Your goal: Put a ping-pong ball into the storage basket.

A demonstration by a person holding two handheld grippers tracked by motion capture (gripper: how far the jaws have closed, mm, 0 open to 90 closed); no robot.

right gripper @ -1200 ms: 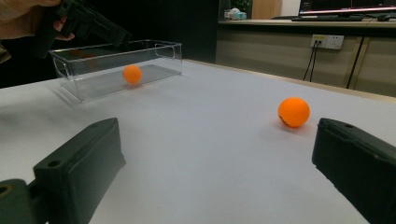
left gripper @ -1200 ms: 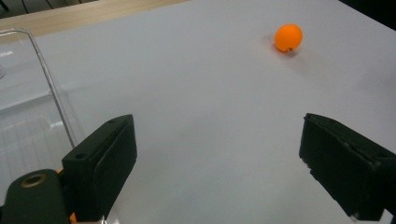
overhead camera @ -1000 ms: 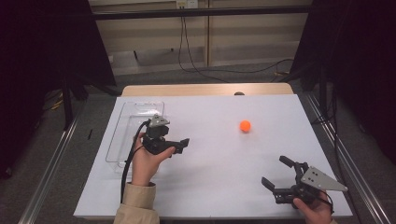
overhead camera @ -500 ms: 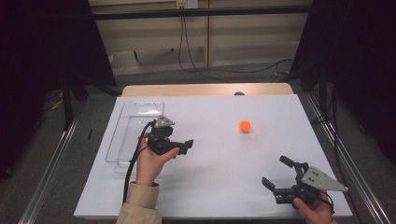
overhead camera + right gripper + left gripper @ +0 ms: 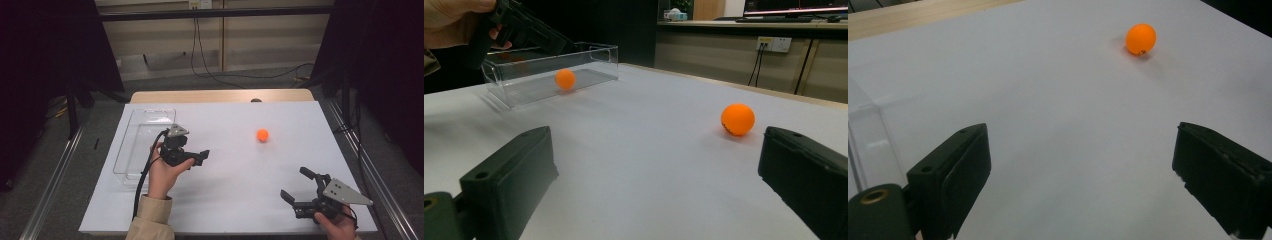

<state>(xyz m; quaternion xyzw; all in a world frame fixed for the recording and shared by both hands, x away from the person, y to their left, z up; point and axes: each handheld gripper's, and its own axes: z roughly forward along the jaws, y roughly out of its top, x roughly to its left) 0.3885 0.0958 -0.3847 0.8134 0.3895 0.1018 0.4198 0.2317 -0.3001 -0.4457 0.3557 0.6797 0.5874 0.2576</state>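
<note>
On the white desk (image 5: 225, 200) the clear box (image 5: 145, 142) holds one orange ball (image 5: 565, 78), your left gripper (image 5: 200, 156) just beside the box and your right gripper (image 5: 300, 187) well apart from it are both wide open and empty, and a second orange ball (image 5: 262, 135) lies well apart from the box.

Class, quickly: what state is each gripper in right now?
Left gripper: open, holding nothing.
Right gripper: open, holding nothing; the small orange ball lies apart on the table.

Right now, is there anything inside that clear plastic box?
Yes. The right gripper view shows one orange ball lying inside the clear box. The left hand and its gripper cover the box's far corner, so anything there cannot be seen.
</note>
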